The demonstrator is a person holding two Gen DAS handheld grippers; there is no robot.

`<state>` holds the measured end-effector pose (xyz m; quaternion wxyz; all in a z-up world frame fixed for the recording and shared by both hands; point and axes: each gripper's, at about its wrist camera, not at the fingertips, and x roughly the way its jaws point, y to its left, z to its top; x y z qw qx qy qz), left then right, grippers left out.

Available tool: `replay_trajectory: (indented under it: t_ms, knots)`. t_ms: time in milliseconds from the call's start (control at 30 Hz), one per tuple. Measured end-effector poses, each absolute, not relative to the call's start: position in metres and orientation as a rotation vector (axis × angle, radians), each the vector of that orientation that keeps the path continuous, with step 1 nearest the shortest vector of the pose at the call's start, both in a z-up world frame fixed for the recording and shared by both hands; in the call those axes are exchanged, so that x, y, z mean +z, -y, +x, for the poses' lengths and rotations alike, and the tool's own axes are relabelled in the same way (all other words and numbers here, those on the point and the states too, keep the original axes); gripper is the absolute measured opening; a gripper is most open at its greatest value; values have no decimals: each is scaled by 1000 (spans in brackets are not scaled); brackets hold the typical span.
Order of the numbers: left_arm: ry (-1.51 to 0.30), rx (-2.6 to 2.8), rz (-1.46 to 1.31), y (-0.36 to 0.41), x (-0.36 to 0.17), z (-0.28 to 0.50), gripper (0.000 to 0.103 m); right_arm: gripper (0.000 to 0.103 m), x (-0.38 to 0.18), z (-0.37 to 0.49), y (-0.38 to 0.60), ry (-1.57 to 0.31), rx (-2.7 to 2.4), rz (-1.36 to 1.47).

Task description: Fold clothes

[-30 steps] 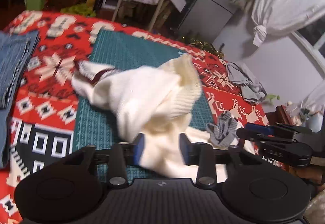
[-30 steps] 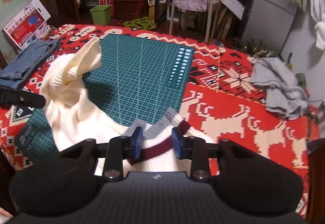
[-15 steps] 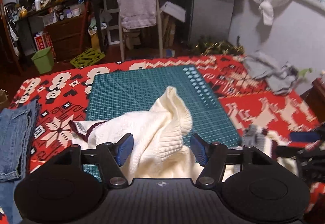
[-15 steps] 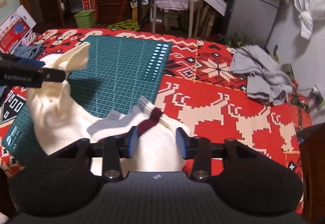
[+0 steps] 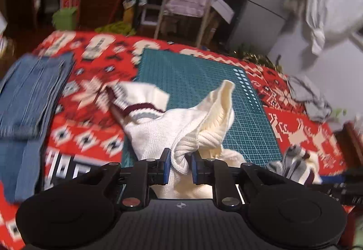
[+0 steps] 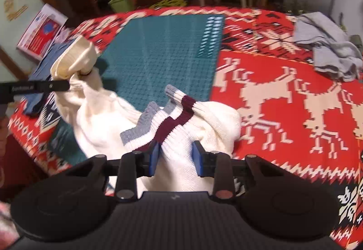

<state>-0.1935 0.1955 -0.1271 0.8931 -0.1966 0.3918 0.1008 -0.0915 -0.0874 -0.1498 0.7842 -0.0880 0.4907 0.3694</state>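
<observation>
Left wrist view: the left tool [image 5: 178, 166] is closed on a twisted bunch of the cream sweater [image 5: 163, 134]. The sweater hangs over the near edge of the green mat [image 5: 195, 77], which lies on the red patterned surface [image 5: 90, 118]. Folded jeans [image 5: 29, 95] lie at the left.

Right wrist view: the right tool [image 6: 175, 158] pinches the sweater [image 6: 102, 118] below its striped hem [image 6: 163, 123]. The left tool [image 6: 59, 86] holds the cuff. A grey garment [image 6: 326, 50] lies well apart at the right.
</observation>
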Motion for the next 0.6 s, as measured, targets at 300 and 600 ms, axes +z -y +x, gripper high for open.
replay_trajectory:
  t_ms: [300,600]
  knots:
    - [-827,287,-571,-230,-146,-237,18,35,-149,-125,72,-1117,898,-239]
    - [-815,313,-667,-243,-159,-264,18,36,-106,-113,47,-1025,982,-210]
